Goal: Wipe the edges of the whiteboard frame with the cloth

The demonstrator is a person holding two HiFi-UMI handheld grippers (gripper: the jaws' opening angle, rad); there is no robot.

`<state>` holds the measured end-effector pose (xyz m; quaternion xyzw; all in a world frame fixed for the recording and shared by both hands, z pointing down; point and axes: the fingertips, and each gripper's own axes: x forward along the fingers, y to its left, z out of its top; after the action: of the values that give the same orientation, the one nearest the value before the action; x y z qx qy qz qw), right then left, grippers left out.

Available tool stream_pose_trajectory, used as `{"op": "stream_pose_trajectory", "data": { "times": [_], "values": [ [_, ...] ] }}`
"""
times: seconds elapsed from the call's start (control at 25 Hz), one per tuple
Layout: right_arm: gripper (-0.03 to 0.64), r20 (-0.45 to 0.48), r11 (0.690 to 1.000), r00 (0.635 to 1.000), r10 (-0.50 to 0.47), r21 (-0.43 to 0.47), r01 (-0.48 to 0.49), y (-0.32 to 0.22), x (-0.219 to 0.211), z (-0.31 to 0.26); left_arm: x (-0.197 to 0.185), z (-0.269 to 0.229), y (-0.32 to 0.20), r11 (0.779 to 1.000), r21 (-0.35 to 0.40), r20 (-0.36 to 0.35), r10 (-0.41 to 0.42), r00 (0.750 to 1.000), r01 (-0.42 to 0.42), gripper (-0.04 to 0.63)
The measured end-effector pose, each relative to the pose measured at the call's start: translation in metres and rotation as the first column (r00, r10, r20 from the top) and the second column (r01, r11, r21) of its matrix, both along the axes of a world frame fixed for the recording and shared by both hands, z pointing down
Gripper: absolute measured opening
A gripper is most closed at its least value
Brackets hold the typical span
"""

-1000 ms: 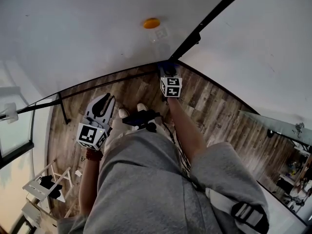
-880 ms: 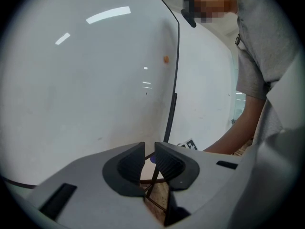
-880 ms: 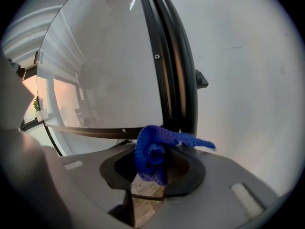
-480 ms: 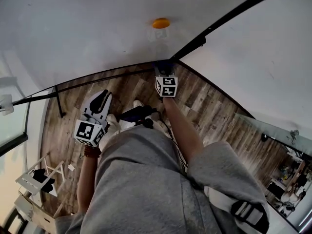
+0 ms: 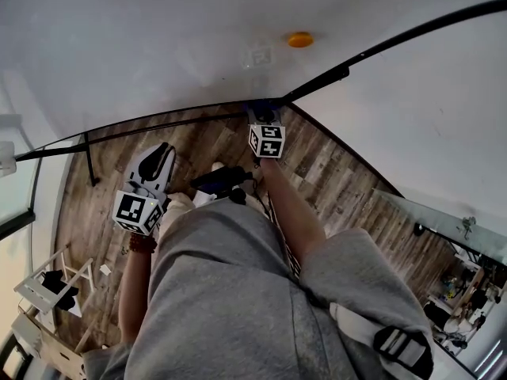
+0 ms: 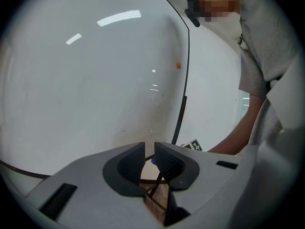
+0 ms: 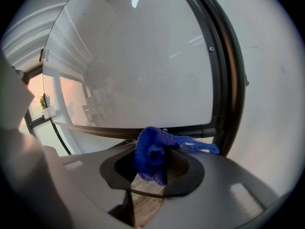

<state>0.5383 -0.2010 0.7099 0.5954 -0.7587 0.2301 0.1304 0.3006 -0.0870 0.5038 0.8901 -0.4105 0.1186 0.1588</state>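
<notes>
Two grippers, as we find them. Left gripper (image 6: 148, 157): jaws drawn almost together, only a slit between them, nothing held; it hangs on the near left over the wood floor (image 5: 333, 172), apart from the board. Right gripper (image 7: 153, 168): jaws clamped on the blue cloth (image 7: 150, 154), which bunches up out of them. We place the cloth at the far bottom corner of the black whiteboard frame (image 7: 228, 80), where rail meets upright; contact we cannot confirm. One orange magnet (image 5: 299, 39), farther up the board.
</notes>
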Motion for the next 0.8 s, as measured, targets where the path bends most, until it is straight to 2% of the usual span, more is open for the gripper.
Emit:
{"op": "stream_pose_trajectory", "data": {
  "times": [0.8],
  "values": [
    [0.130, 0.018, 0.999, 1.000, -0.019, -0.026, 0.019, 0.000, -0.058, 0.000, -0.064, 0.001, 0.007, 0.997, -0.019, 0.000, -0.078, 0.997, 0.078, 0.066]
  ]
}}
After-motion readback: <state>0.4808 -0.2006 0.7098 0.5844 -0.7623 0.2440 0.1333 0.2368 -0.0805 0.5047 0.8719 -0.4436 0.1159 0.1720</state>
